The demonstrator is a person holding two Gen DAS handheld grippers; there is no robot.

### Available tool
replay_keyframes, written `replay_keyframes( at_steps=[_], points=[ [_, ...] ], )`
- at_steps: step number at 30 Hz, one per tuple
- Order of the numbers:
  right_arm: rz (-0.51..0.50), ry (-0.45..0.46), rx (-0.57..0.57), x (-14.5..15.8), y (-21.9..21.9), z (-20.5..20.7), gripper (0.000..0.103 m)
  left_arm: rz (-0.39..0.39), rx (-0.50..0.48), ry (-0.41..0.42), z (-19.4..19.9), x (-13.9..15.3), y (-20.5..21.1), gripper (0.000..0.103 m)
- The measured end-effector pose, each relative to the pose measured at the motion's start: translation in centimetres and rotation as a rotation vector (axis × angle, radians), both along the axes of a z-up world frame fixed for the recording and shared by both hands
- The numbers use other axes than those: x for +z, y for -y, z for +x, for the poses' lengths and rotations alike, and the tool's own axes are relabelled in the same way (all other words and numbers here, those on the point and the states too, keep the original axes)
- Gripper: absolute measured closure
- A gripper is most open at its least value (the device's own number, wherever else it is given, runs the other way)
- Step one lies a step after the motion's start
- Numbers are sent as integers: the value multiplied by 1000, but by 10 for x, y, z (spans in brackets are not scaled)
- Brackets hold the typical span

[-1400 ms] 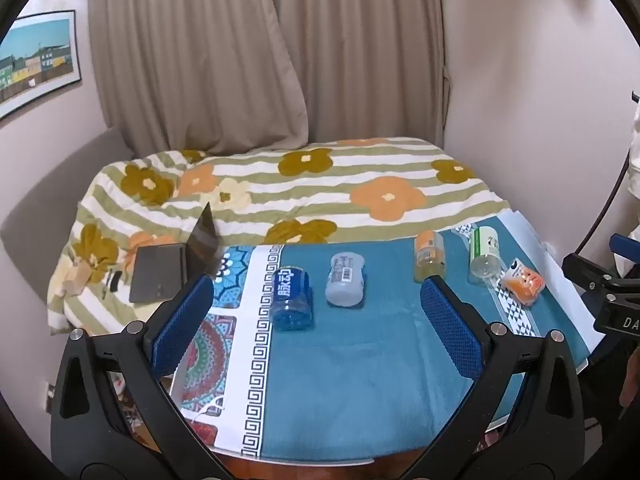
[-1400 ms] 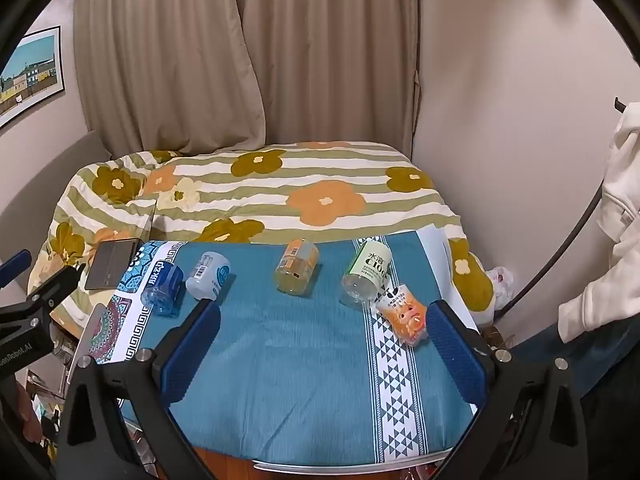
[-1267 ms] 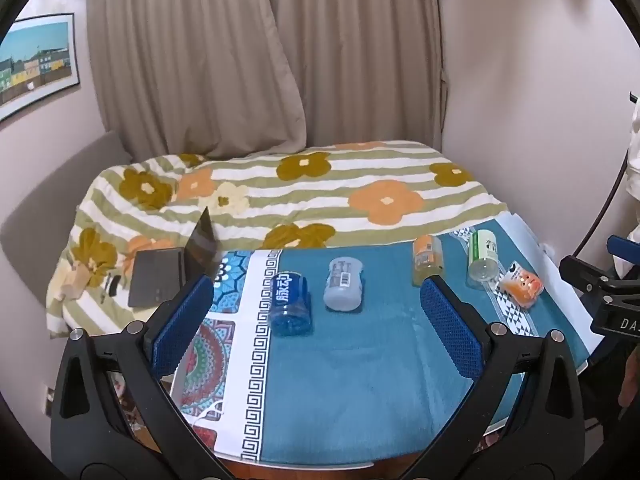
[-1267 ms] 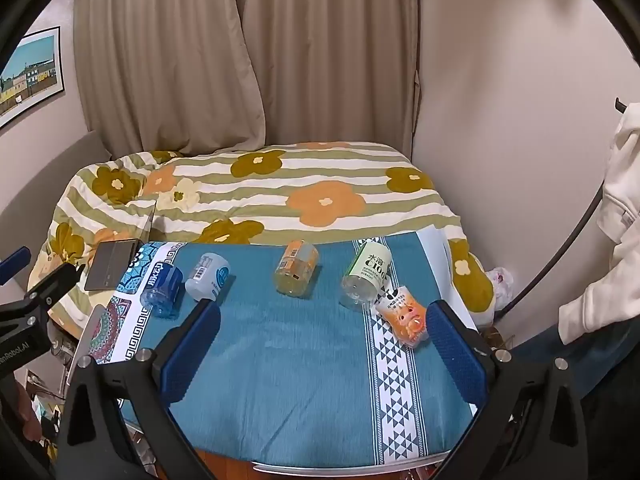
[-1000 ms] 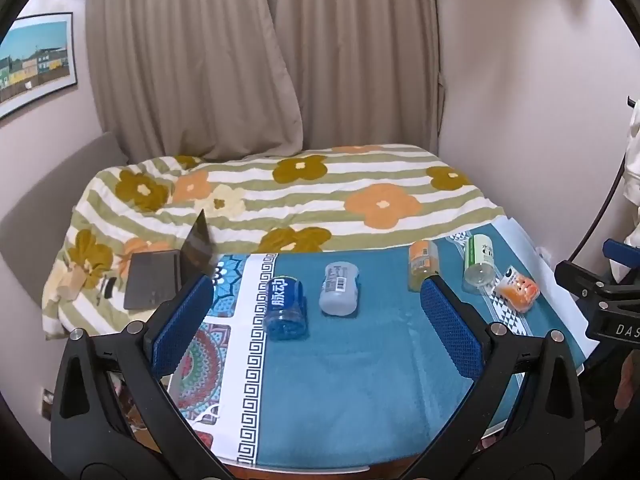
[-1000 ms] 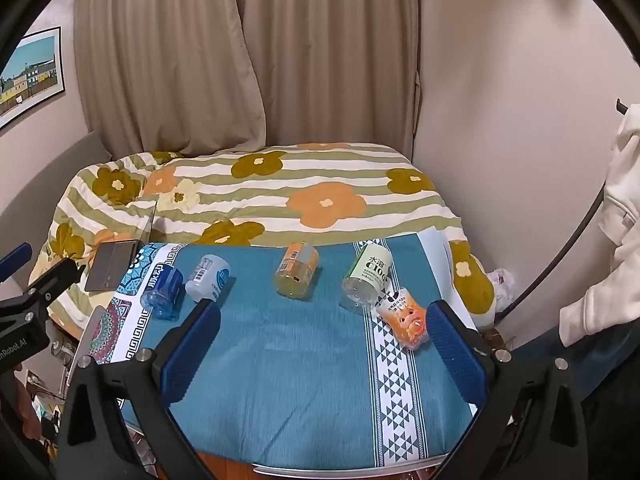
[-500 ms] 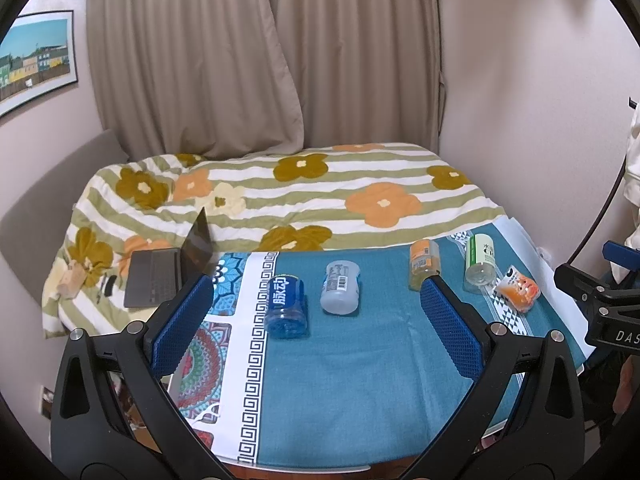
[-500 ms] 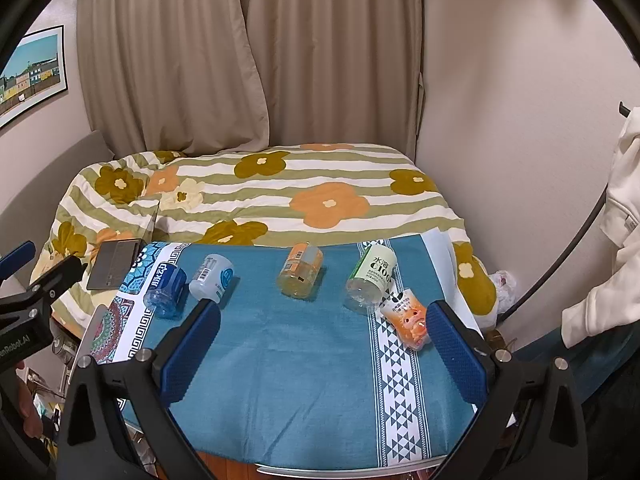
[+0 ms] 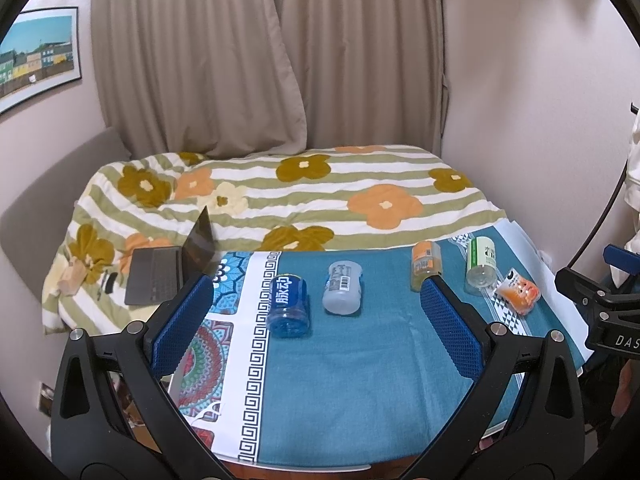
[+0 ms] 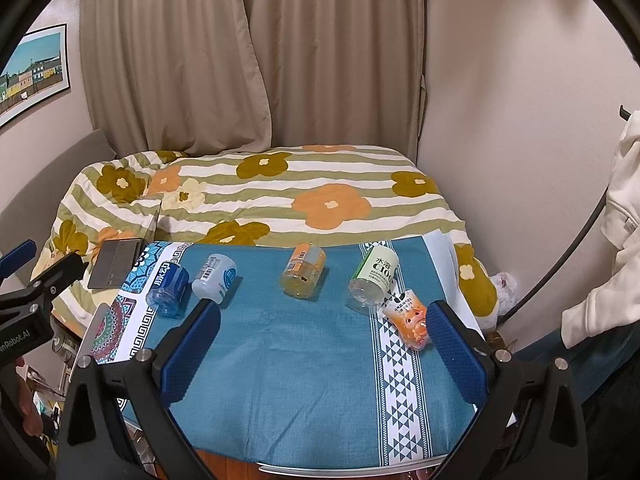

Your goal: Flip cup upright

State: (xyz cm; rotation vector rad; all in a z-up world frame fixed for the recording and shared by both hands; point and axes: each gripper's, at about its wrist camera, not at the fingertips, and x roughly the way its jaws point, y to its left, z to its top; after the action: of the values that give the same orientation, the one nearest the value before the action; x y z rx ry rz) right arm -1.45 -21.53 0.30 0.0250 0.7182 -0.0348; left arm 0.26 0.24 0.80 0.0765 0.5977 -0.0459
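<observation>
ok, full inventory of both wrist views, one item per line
blue cup: 1, on its side, table left
pale grey cup: 1, on its side, beside the blue one
orange cup: 1, on its side, centre
green-label cup: 1, on its side, right of centre
orange pouch: 1, lying at right edge
tablecloth: 1, teal, patterned borders
laptop: 1, grey, open on bed
bedspread: 1, floral striped
curtains: beige, behind bed
picture: 1, left wall
left tongs: blue pads, open, empty
right tongs: blue pads, open, empty
</observation>
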Motion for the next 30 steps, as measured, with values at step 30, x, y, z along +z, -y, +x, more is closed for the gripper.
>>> replay_keyframes(
  at_steps=[30],
  points=[
    [0, 3, 3, 0, 2, -1, 0, -13, 13, -3, 1, 2, 1, 0]
  ],
)
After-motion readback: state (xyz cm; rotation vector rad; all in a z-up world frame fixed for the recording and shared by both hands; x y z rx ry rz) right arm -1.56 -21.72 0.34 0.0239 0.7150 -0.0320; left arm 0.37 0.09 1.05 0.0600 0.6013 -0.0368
